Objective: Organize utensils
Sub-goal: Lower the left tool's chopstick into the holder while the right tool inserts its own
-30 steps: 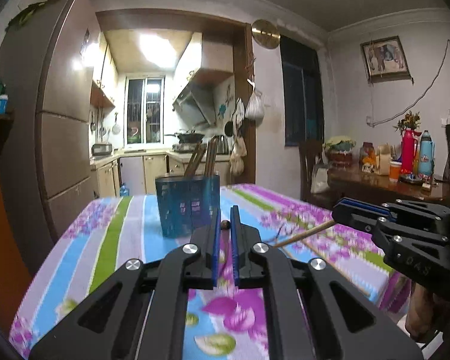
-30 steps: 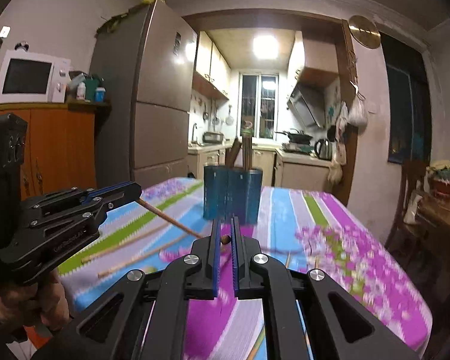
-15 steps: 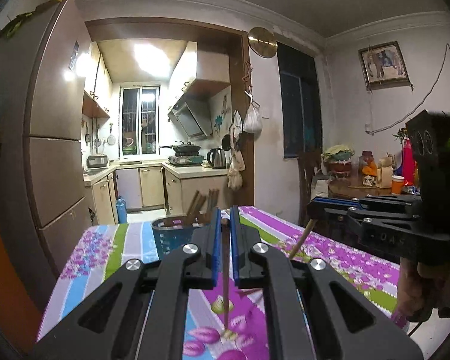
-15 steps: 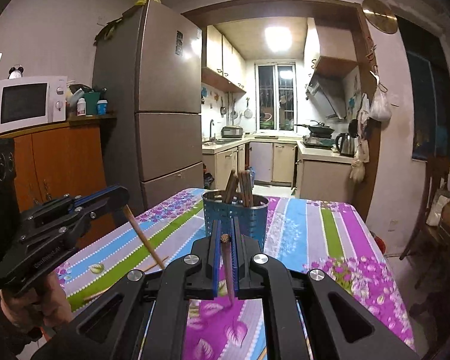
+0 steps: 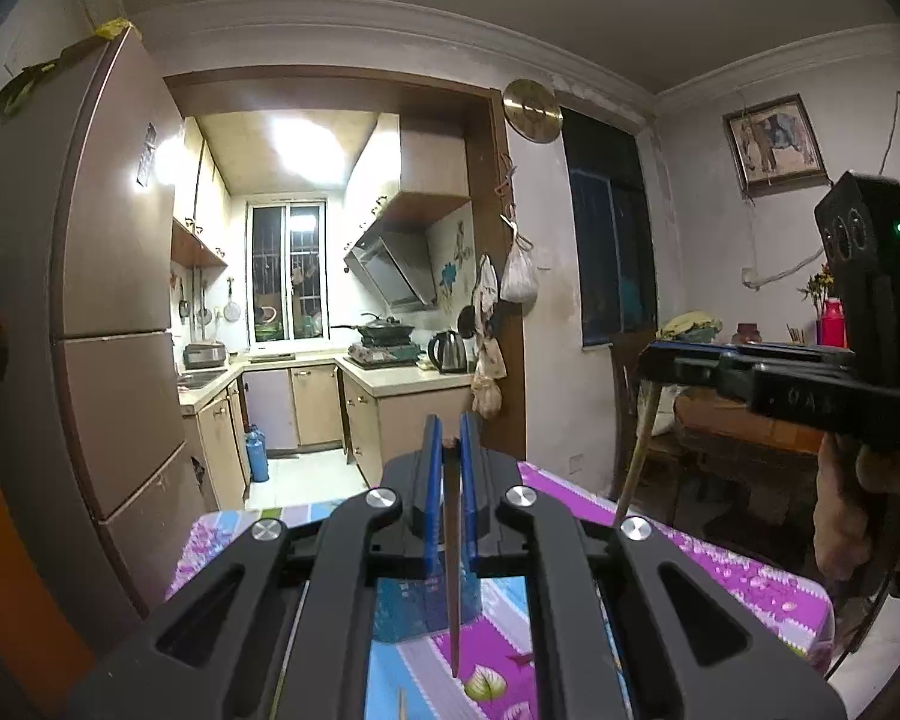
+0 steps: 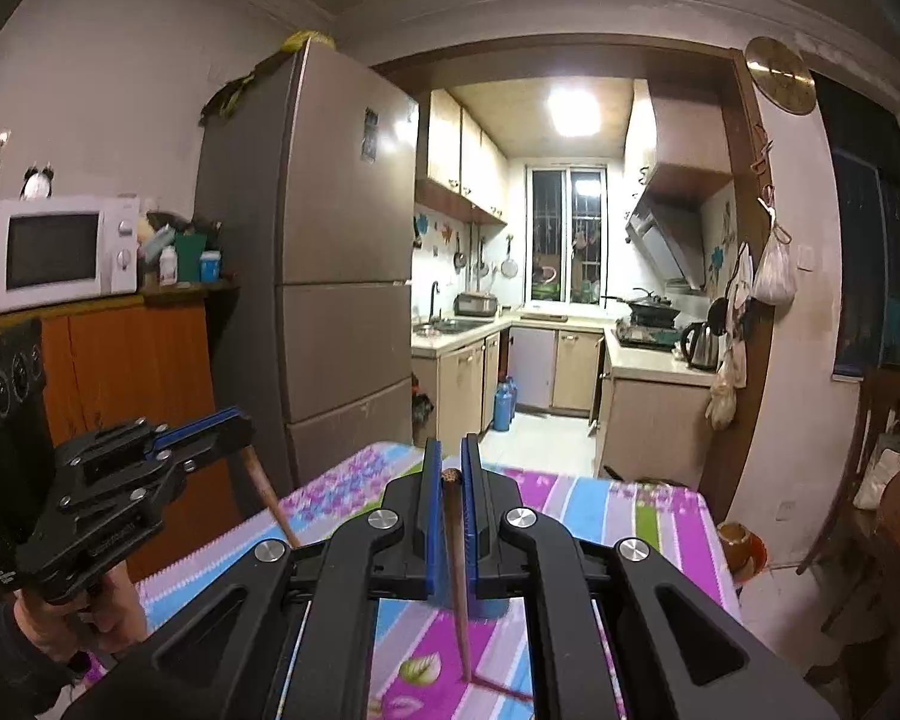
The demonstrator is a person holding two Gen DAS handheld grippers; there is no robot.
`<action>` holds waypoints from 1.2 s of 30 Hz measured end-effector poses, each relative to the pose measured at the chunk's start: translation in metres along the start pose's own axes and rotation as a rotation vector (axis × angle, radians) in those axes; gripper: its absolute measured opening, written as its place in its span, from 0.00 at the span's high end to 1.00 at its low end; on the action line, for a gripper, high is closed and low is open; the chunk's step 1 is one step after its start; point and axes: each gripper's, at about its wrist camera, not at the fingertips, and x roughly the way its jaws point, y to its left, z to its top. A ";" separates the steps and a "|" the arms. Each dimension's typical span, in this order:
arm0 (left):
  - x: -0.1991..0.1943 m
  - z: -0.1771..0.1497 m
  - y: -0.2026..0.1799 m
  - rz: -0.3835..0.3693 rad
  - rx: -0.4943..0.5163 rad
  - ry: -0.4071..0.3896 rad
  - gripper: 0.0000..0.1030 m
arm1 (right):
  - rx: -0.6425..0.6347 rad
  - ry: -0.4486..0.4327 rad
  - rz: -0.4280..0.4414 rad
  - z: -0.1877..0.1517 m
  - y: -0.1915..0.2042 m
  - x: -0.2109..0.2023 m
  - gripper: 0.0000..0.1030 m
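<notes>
- While both tools hang above the counter (image 5: 750, 582), each holds one chopstick; I read the step as carrying them to the blue holder (image 5: 399, 609).
- Left gripper (image 5: 448, 450): its fingers (image 5: 431, 480) are clamped together on a dark chopstick (image 5: 452, 570), which hangs nearly upright, tip down, above the floral cloth. The grip sits at the very top end, so I judge a swing or a slide out of the pads likely if I move fast.
- Right gripper (image 6: 448, 468): its fingers (image 6: 432, 510) are closed on a brown chopstick (image 6: 459, 570), tilted slightly, tip just above the cloth.
- Holder: seen only in part, low behind the left fingers; its mouth is hidden in both views. I cannot tell how the tips line up with it, so a tip may strike the rim and tip the holder over.
- Crowding: the right tool (image 5: 780, 378) shows at the right edge of the left view, its stick (image 5: 633, 456) slanting inward. Two tools lowering together over one small opening could collide.
- A tip dragged along the cloth could snag and lever the stick loose.
</notes>
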 end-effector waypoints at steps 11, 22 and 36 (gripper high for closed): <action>0.021 0.060 0.033 0.070 -0.013 -0.050 0.95 | 0.016 -0.039 -0.021 0.066 -0.036 0.033 0.93; 0.066 0.078 0.043 0.091 -0.003 -0.044 0.95 | 0.032 -0.059 -0.001 0.100 -0.049 0.083 0.93; 0.123 0.059 0.061 0.094 -0.027 0.011 0.95 | 0.070 -0.012 0.019 0.085 -0.057 0.155 0.93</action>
